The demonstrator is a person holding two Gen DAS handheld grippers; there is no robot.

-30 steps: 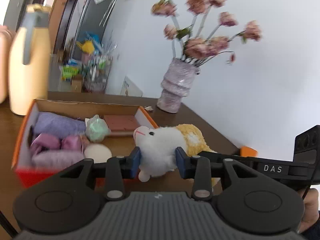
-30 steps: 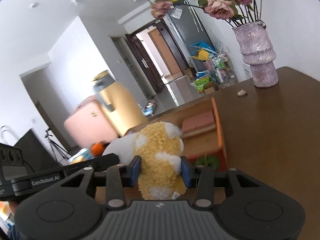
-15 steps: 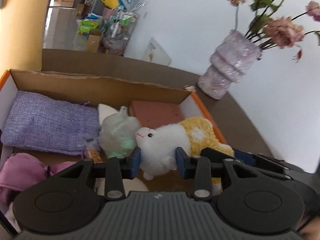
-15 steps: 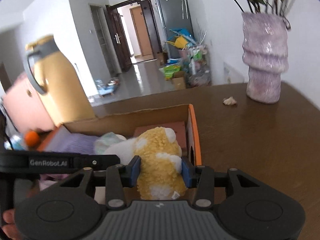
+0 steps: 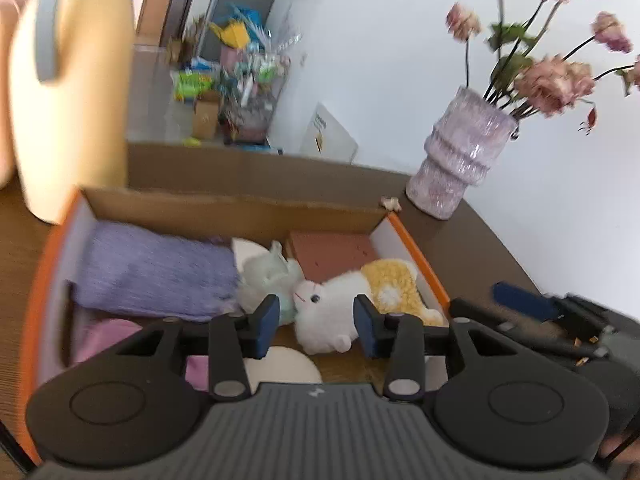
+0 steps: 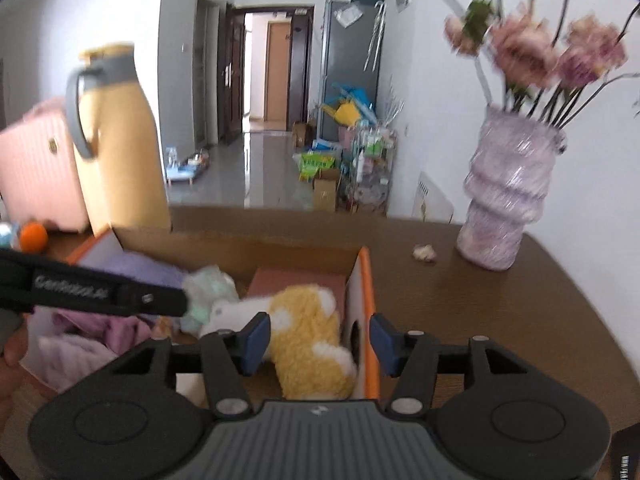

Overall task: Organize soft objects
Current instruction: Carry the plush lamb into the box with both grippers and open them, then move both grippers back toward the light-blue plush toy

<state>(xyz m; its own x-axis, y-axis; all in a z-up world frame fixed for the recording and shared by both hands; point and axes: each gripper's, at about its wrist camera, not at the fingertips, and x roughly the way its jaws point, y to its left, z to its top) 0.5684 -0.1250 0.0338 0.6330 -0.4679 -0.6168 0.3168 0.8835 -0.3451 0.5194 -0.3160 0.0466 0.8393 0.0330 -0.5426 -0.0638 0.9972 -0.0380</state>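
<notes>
1. Since a second ago: the plush toy point(image 5: 340, 308) has gone from hanging over the desk beside the box to lying inside the box point(image 5: 240, 208), and both claws have let go of it.
2. Left claw point(image 5: 316, 322): jaws opening, pads clear of the toy's white head on both sides. The head sits between them, nothing gripped.
3. Right claw point(image 6: 318, 340): jaws opening. The toy's yellow rear lies just beside the left pad; the right pad stands apart, outside the box's orange wall point(image 6: 370, 300).
4. Toy position: right end of the box, head toward 9 o'clock, rear toward 3 o'clock against the orange wall, resting on the box floor in front of a pink-brown slab point(image 5: 332, 248).
5. Box contents at 9–10 o'clock of the toy: pale green bundle point(image 5: 268, 276) touching its nose, purple cloth point(image 5: 156, 276) beyond, pink cloth point(image 5: 104, 336) and a cream round point(image 5: 280, 368) at the near edge.
6. Room to move: bare desk point(image 6: 500, 312) from 1 to 4 o'clock of the box. Vase point(image 6: 508, 200) with flowers at 1 o'clock near the desk's far edge, a small crumpled scrap point(image 6: 424, 252) beside it.
7. Yellow jug point(image 6: 116, 140) stands at the box's far-left corner, blocking 10–11 o'clock.
</notes>
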